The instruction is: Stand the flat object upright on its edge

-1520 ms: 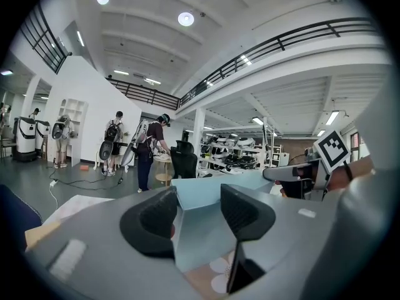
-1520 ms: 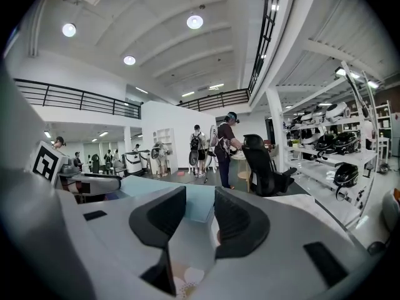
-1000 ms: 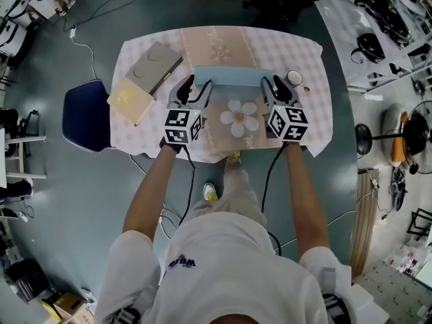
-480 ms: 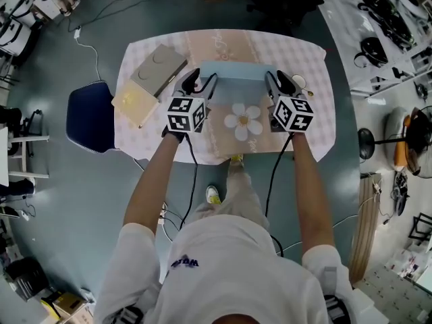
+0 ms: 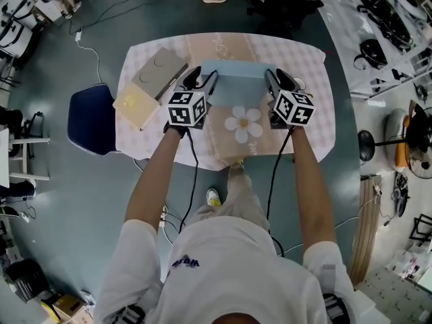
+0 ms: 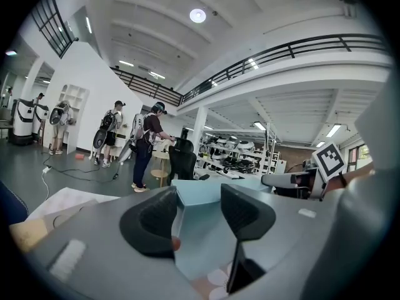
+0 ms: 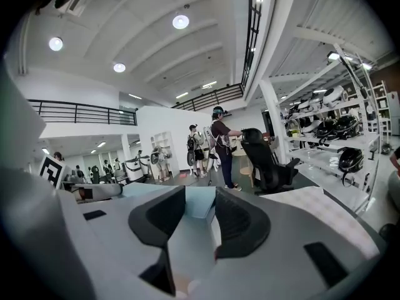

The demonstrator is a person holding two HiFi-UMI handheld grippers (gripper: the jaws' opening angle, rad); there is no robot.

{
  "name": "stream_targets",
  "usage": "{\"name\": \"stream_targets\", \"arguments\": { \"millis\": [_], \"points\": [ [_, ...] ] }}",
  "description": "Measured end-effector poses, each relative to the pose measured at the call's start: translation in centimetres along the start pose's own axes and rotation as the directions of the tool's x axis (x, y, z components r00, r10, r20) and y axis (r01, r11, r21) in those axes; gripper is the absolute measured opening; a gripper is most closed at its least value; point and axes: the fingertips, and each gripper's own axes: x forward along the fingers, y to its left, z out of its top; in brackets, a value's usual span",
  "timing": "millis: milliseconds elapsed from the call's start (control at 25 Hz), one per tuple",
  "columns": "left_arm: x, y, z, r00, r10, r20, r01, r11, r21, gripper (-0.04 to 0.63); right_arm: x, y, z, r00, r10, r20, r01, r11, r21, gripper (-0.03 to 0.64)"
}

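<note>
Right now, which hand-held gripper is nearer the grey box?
Left. The left hand-held gripper is beside the grey box; the right hand-held gripper is farther away, at the other end of the blue board.

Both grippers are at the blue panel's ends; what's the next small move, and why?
Probably tip the light blue panel a little more upright: the left gripper and right gripper each appear clamped on an end, and its face seems to lean, not yet vertical.

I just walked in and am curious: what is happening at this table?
A person holds a gripper in each hand. The left gripper and the right gripper each clamp one side of a light blue board over the table. The board looks tilted up; whether it stands fully on its edge, I cannot tell.
</note>
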Motion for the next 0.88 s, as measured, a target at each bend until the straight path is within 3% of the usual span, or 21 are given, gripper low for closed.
{"name": "stream_targets", "arguments": {
  "millis": [320, 600, 880],
  "points": [
    [-0.9, 0.3, -0.1, 0.999, 0.027, 0.03, -0.027, 1.0, 0.007, 0.265, -0.9, -0.3, 0.0, 0.998, -0.047, 0.042, 0.047, 0.999, -0.01, 0.207],
    [-1.9, -0.2, 0.0, 1.0, 0.026, 0.016, -0.027, 0.999, 0.047, 0.265, -2.7, -0.2, 0.2, 0.997, -0.051, 0.052, 0.052, 0.998, -0.024, 0.204],
    [-6.8, -2.4, 1.7, 0.996, 0.01, 0.083, -0.018, 0.995, 0.101, 0.264, -7.0, 1.9, 1.8, 0.993, -0.031, 0.114, 0.036, 0.998, -0.049, 0.198]
  ]
}}
